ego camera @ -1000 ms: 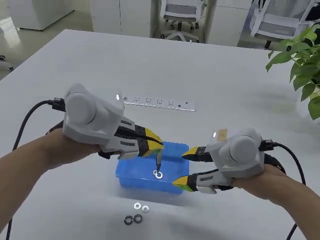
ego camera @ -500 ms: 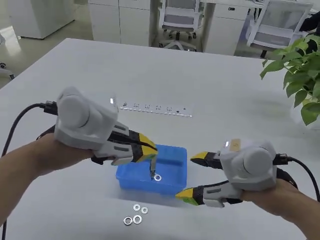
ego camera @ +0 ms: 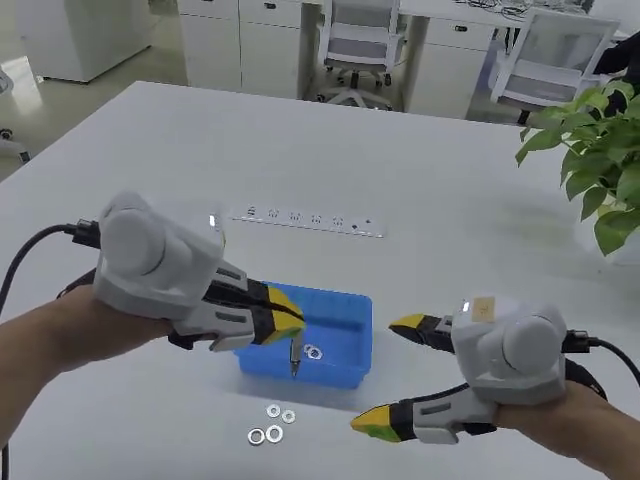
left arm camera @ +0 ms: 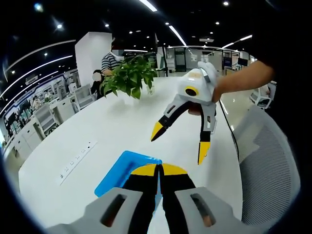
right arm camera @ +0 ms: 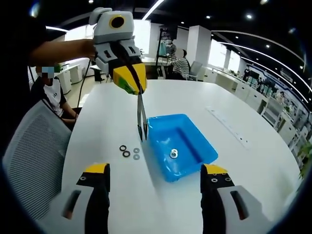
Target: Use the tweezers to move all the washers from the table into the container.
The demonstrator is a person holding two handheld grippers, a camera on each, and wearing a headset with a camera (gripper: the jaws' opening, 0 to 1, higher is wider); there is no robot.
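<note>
Jaws of left gripper [ego camera: 285, 318]: pinched together on the tweezers [ego camera: 296, 358]
Tweezers: pointing down, tips over the container's near wall
Washers [ego camera: 273, 410]: four on the table [ego camera: 450, 200], just before the container
Container [ego camera: 340, 372]: blue, one washer [ego camera: 313, 352] inside
Jaws of right gripper [ego camera: 375, 372]: spread wide, holding nothing

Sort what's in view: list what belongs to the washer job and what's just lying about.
Job in hand: tweezers, gripped by the shut left gripper; open right gripper; loose washers on the table; blue container, with one washer in it.
Lying about: power strip; potted plant; office chairs.
</note>
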